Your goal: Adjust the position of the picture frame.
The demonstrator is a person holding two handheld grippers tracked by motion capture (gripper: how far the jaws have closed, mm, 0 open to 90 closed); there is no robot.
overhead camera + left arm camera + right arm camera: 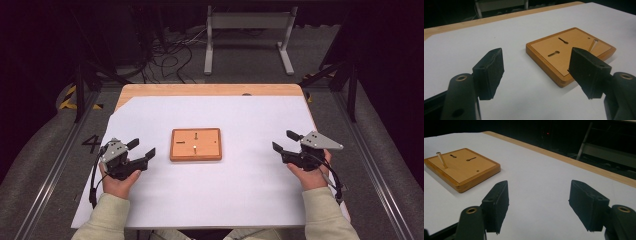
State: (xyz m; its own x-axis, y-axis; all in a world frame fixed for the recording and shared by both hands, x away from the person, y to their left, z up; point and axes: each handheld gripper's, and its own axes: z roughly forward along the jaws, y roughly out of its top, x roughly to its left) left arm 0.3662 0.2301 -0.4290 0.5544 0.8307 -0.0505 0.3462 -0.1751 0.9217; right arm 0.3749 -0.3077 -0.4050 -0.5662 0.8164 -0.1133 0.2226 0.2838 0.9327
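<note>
Centrally, at frame middle, a wooden board (195, 144) lies flat on the white surface (240, 195), a thin metal pin (193, 148) standing in it. The pin looks light, stiff, slippery; pinch its shaft. Left hand-held gripper (141, 149) and right hand-held gripper (285, 141) flank it, both released, empty.

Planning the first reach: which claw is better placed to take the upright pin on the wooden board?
Left, narrowly. The left claw is open and nearer the wooden board; the right claw, also open, sits farther away. The pin stands free.
</note>
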